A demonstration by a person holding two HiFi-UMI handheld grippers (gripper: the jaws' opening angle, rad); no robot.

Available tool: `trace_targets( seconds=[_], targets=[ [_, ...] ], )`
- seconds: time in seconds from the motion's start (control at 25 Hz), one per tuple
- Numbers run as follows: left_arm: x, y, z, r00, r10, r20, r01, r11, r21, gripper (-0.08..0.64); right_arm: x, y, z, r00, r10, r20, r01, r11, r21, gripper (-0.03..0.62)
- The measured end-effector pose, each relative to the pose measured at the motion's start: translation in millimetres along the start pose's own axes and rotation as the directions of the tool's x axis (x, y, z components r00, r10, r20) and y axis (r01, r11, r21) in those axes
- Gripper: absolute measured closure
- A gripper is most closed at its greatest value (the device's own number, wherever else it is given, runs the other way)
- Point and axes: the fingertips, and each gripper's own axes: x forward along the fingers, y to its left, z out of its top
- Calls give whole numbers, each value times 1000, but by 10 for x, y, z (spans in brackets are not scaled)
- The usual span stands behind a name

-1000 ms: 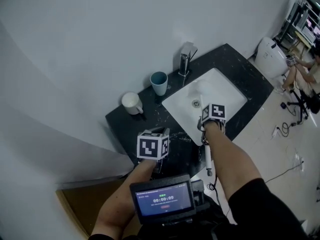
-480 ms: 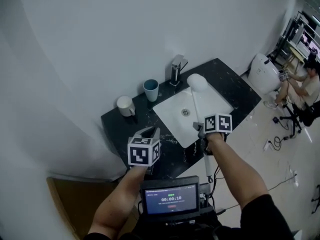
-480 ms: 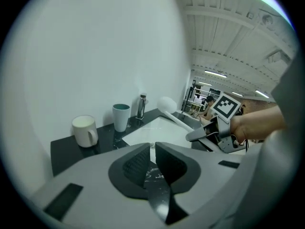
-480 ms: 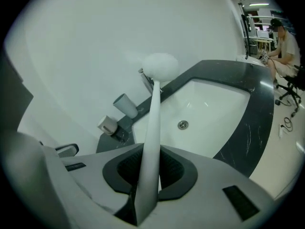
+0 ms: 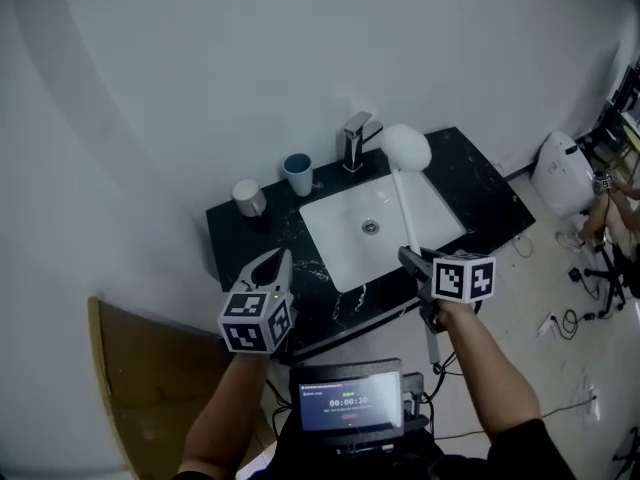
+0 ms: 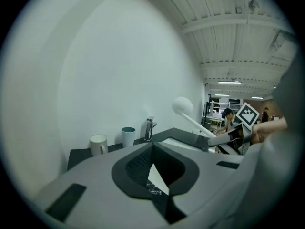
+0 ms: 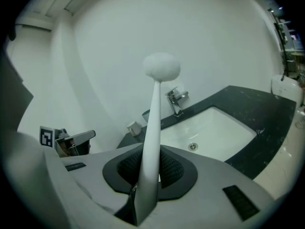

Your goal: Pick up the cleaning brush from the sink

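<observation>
A white cleaning brush with a round head and a long handle is lifted clear of the white sink. My right gripper is shut on its handle, in front of the counter's edge. In the right gripper view the brush rises upright from between the jaws, its head high above the basin. My left gripper hangs shut and empty left of the sink, over the counter's front left corner. The left gripper view shows the brush to the right.
On the black counter stand a chrome tap, a teal cup and a white mug. A white wall lies behind. A brown board lies at lower left. A white appliance and cables lie on the floor at the right.
The right gripper has lifted the brush out of the sink, so its head now stands above the basin's far rim. Both grippers have drawn back toward me.
</observation>
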Motion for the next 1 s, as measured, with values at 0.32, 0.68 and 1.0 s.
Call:
trace_targets(
  seconds=[0.32,0.68,1.0],
  targets=[
    [-625,-234,76,986,117,122,-118,993,-3,548,-627,495,174,980,152,127,-114,957,-265,543],
    [-1133,-380,6,972,96,213,-99,995,3,548,-968,753,3,962,174,211,-98,939,-329,543],
    [-1360,-798,-140,950,193,247,-188,981,-43,548,-1525,706,63,933,244,263,-108,891,-441,543]
  ],
)
